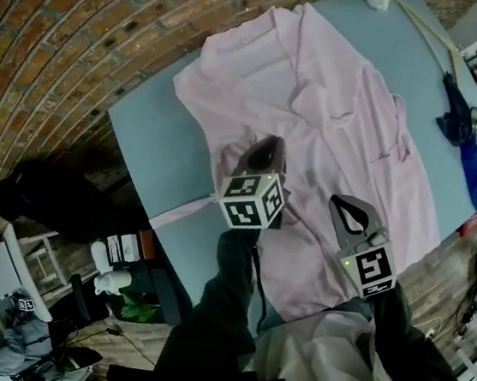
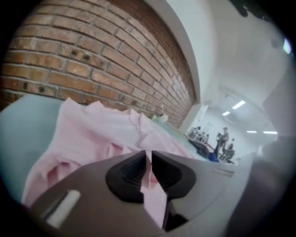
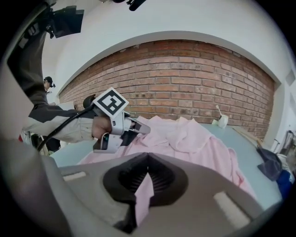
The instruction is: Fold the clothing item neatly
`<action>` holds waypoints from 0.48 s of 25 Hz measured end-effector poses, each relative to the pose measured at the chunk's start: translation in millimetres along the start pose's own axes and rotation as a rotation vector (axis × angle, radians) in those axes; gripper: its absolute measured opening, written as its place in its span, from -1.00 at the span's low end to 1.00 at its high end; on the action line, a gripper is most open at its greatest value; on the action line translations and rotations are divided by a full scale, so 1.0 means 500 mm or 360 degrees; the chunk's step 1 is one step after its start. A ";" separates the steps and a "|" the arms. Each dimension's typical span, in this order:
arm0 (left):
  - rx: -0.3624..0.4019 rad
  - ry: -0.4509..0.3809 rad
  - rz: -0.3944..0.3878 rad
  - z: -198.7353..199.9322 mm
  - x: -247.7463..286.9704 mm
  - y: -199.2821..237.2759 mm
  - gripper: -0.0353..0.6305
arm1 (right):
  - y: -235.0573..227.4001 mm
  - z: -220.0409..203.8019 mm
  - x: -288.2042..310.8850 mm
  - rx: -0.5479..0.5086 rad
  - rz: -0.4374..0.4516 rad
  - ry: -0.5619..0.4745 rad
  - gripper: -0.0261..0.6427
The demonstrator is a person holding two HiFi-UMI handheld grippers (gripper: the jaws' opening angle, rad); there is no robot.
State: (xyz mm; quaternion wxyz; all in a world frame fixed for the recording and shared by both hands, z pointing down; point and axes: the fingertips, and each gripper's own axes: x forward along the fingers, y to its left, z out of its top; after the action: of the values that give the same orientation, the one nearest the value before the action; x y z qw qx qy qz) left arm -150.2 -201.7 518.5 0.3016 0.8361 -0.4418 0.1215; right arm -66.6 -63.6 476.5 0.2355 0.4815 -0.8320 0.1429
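The pink garment [image 1: 350, 121] lies across the pale blue table [image 1: 155, 132], filling the middle and upper right of the head view. It is mostly opened out but rumpled, with ridges and loose folds near its middle and a bunched edge at centre left. I see no finished, squared fold anywhere, so I judge the job to be at its start: at most a first fold is being set up, and the flattening and all the folds themselves are left to do.

My left claw [image 2: 149, 159] is nearly pressed together, with a strip of the pink cloth running down between its ribbed pads, so it is pinching the garment. In the head view it sits at the centre of the frame, at the garment's bunched left side.

My right claw [image 3: 147, 162] is closed tight, and a tongue of the same pink cloth hangs from between its pads. In the head view it sits at lower right of centre, over the garment's near part.
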 end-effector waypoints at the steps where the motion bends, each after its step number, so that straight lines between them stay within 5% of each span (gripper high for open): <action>1: 0.0010 0.0026 -0.0062 -0.004 -0.004 -0.026 -0.76 | -0.006 -0.003 -0.006 0.0012 -0.0008 -0.0005 -0.92; 6: 0.0065 -0.0036 0.0149 -0.046 -0.102 -0.030 -0.87 | -0.029 -0.007 -0.050 0.0048 -0.0059 -0.0053 -0.92; 12: 0.0084 -0.0117 0.0222 -0.150 -0.267 -0.104 -0.87 | -0.053 -0.062 -0.117 0.0149 0.0002 -0.0140 -0.92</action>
State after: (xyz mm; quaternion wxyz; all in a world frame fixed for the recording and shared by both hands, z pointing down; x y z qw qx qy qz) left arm -180.7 -44.8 494.4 0.2536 0.8148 -0.5065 0.1230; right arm -10.8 -19.5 471.9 0.1759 0.4972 -0.8343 0.1605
